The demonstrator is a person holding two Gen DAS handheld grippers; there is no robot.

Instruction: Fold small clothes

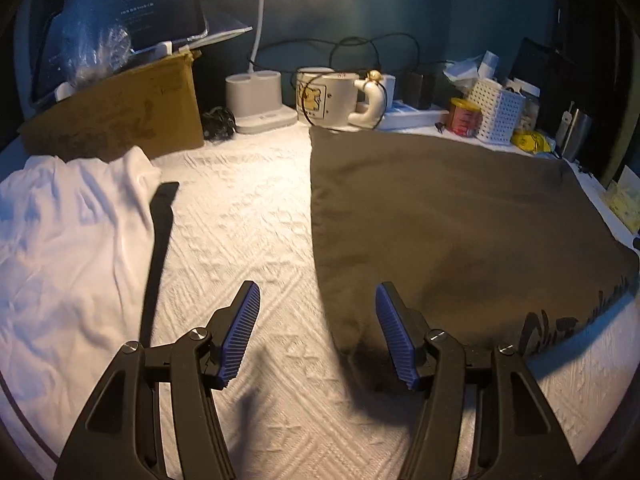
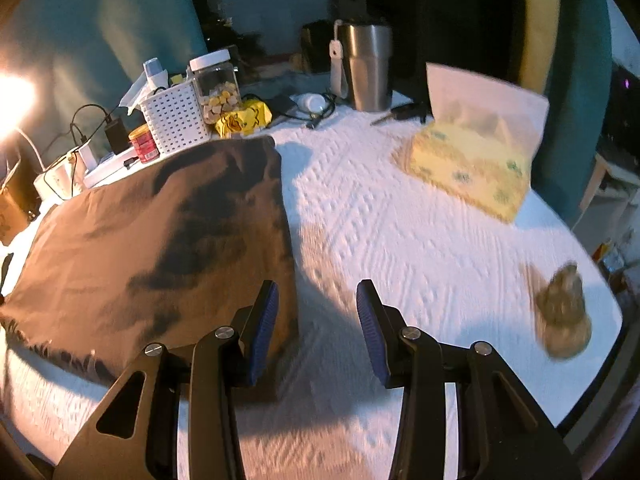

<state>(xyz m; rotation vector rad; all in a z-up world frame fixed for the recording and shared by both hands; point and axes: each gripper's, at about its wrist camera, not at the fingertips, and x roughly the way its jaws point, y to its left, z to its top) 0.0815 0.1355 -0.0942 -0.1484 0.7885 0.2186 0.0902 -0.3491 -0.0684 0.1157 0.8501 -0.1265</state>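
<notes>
A dark brown garment (image 1: 452, 220) lies flat and folded on the white textured table cover, with printed lettering near its front edge; it also shows in the right wrist view (image 2: 160, 240). A white garment (image 1: 68, 240) with a black strap lies crumpled at the left. My left gripper (image 1: 316, 300) is open and empty, hovering over the cover just left of the brown garment's left edge. My right gripper (image 2: 316, 300) is open and empty, just past the brown garment's right edge.
Along the back stand a cardboard box (image 1: 120, 116), a white lamp base (image 1: 260, 100), a mug (image 1: 332, 98), a white basket (image 1: 496, 112) and a steel tumbler (image 2: 368, 68). A yellow tissue pack (image 2: 468, 164) and a small brown object (image 2: 564, 312) sit right.
</notes>
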